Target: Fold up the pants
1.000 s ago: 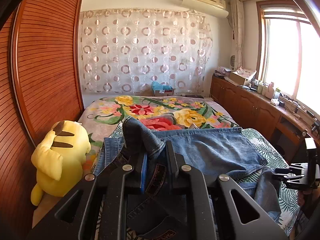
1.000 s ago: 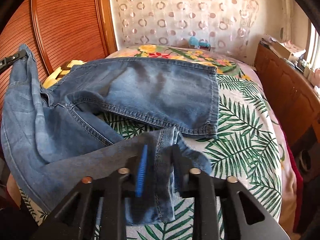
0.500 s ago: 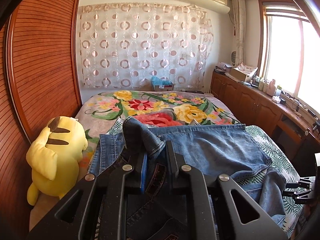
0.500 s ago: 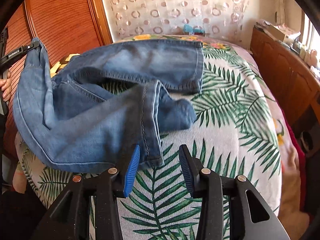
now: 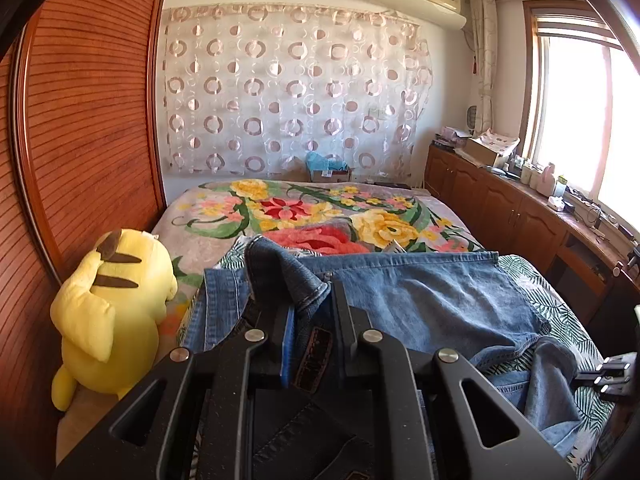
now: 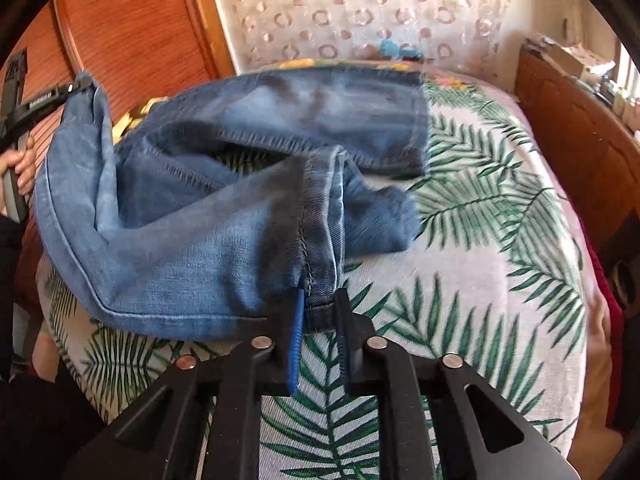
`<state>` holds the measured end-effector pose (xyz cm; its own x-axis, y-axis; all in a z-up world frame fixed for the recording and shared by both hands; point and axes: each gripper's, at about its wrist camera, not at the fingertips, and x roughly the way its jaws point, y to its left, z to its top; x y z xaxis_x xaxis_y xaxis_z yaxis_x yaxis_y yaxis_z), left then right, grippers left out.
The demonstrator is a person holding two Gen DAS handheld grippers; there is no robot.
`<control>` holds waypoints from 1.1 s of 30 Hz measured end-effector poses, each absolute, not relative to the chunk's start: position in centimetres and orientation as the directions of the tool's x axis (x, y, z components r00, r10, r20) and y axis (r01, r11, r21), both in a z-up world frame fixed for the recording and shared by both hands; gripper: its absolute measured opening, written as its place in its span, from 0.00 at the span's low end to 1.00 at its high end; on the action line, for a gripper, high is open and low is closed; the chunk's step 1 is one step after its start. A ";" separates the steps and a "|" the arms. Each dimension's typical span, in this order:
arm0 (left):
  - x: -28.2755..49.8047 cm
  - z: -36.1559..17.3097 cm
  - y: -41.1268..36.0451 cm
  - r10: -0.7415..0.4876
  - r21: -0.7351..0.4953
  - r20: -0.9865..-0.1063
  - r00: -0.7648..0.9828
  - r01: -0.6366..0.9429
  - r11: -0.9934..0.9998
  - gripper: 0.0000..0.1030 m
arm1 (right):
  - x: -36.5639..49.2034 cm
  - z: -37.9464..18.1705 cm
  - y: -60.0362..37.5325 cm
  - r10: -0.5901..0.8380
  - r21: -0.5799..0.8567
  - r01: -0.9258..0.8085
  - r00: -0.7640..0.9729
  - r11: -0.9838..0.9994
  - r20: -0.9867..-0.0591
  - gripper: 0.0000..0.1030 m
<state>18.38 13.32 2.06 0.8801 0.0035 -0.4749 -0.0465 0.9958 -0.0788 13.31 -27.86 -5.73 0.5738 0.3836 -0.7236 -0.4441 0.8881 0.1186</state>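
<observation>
Blue denim pants (image 5: 424, 300) lie across the bed, one leg spread flat toward the right. My left gripper (image 5: 312, 320) is shut on the pants' waistband, with its brown leather patch between the fingers; it also shows at the far left of the right wrist view (image 6: 76, 88), lifting the waist. My right gripper (image 6: 320, 312) is closed on the hem of the near pant leg (image 6: 320, 240), which lies bunched over the bed; it shows at the right edge of the left wrist view (image 5: 616, 372).
A yellow plush toy (image 5: 112, 304) sits at the bed's left side against the wooden wardrobe (image 5: 80, 140). The leaf-print sheet (image 6: 480, 260) and a floral blanket (image 5: 312, 212) cover the bed. Wooden cabinets (image 5: 520, 212) run along the right wall.
My right gripper let go of the leg half a second ago, then closed again on the hem's edge. The left gripper kept its hold on the waistband and rose slightly.
</observation>
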 end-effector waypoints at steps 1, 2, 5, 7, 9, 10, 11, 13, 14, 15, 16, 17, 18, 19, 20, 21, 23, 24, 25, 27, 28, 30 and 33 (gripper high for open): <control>18.4 2.3 13.5 0.007 -0.082 -0.465 0.885 -0.050 0.995 0.16 | 13.4 -5.0 -28.3 0.387 0.123 -0.435 0.594 0.892 -0.706 0.13; 18.5 2.5 13.6 0.009 -0.085 -0.458 0.889 -0.054 0.995 0.16 | 13.5 -4.3 -28.8 0.390 0.128 -0.427 0.612 0.895 -0.688 0.13; 19.2 3.2 14.3 0.026 -0.093 -0.439 0.898 -0.074 0.993 0.16 | 14.1 -1.3 -30.0 0.384 0.114 -0.406 0.681 0.906 -0.623 0.12; 19.6 3.6 14.7 0.037 -0.100 -0.427 0.904 -0.088 0.991 0.16 | 14.7 0.8 -30.5 0.372 0.081 -0.404 0.723 0.911 -0.583 0.12; 20.0 3.9 15.4 0.051 -0.105 -0.416 0.908 -0.104 0.989 0.16 | 15.2 2.6 -30.8 0.358 0.050 -0.396 0.758 0.917 -0.545 0.12; 20.2 4.1 15.7 0.059 -0.108 -0.412 0.909 -0.113 0.988 0.16 | 15.4 3.3 -30.9 0.354 0.038 -0.396 0.770 0.918 -0.531 0.12; 20.5 4.2 16.1 0.066 -0.113 -0.409 0.910 -0.122 0.986 0.16 | 15.4 3.9 -30.9 0.350 0.028 -0.391 0.785 0.920 -0.511 0.12; 21.1 4.3 16.8 0.074 -0.124 -0.407 0.911 -0.135 0.983 0.16 | 16.0 5.5 -31.0 0.346 0.011 -0.388 0.809 0.922 -0.475 0.12; 21.4 4.3 17.0 0.076 -0.130 -0.405 0.911 -0.140 0.982 0.16 | 16.2 6.0 -30.9 0.342 0.000 -0.386 0.818 0.923 -0.462 0.12; 21.9 4.3 17.4 0.081 -0.137 -0.404 0.911 -0.148 0.980 0.16 | 16.4 6.5 -30.7 0.340 -0.010 -0.385 0.827 0.923 -0.447 0.12; 22.2 4.3 17.6 0.082 -0.141 -0.404 0.911 -0.151 0.978 0.16 | 16.8 7.1 -30.6 0.342 -0.019 -0.388 0.833 0.922 -0.435 0.12; 22.7 4.3 17.9 0.083 -0.147 -0.404 0.911 -0.155 0.977 0.16 | 17.1 7.3 -30.4 0.339 -0.026 -0.385 0.840 0.922 -0.424 0.12; 23.0 4.2 18.1 0.085 -0.150 -0.403 0.911 -0.157 0.976 0.16 | 17.4 7.7 -30.2 0.339 -0.031 -0.385 0.845 0.922 -0.414 0.12; 23.4 4.2 18.2 0.086 -0.151 -0.402 0.911 -0.159 0.976 0.16 | 17.9 8.0 -30.0 0.340 -0.037 -0.387 0.848 0.921 -0.407 0.12; 23.8 4.2 18.4 0.088 -0.151 -0.402 0.911 -0.161 0.975 0.16 | 18.0 8.1 -29.8 0.338 -0.044 -0.386 0.852 0.921 -0.399 0.12; 24.0 4.2 18.6 0.088 -0.152 -0.402 0.911 -0.161 0.975 0.16 | 18.4 8.4 -29.5 0.337 -0.051 -0.385 0.857 0.921 -0.391 0.12; 24.8 4.2 18.7 0.089 -0.152 -0.401 0.912 -0.161 0.975 0.16 | 18.7 8.5 -29.0 0.335 -0.062 -0.385 0.862 0.921 -0.381 0.12; 25.3 4.2 18.9 0.090 -0.152 -0.400 0.912 -0.163 0.975 0.16 | 19.0 8.7 -28.8 0.333 -0.069 -0.384 0.865 0.921 -0.377 0.12; 25.8 4.1 19.0 0.089 -0.155 -0.400 0.912 -0.163 0.974 0.16 | 19.6 8.6 -28.5 0.331 -0.075 -0.384 0.866 0.920 -0.374 0.12; 26.7 4.0 19.2 0.090 -0.158 -0.404 0.910 -0.166 0.973 0.16 | 20.2 7.7 -28.2 0.319 -0.093 -0.377 0.872 0.922 -0.371 0.12; 27.2 3.8 19.2 0.092 -0.155 -0.407 0.909 -0.168 0.973 0.16 | 20.7 7.2 -28.0 0.314 -0.101 -0.374 0.873 0.922 -0.373 0.12; 28.5 3.2 19.4 0.092 -0.152 -0.420 0.903 -0.169 0.974 0.16 | 21.7 6.1 -27.8 0.296 -0.117 -0.364 0.875 0.924 -0.383 0.12; 30.1 2.1 19.5 0.085 -0.147 -0.453 0.888 -0.168 0.975 0.16 | 23.7 4.9 -26.9 0.267 -0.133 -0.349 0.869 0.928 -0.417 0.12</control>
<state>30.15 19.49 2.10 0.8876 0.0850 -0.4527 -0.1683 0.9747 -0.1470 23.73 -26.94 4.94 0.8687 0.2674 -0.4168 -0.3493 0.9276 -0.1328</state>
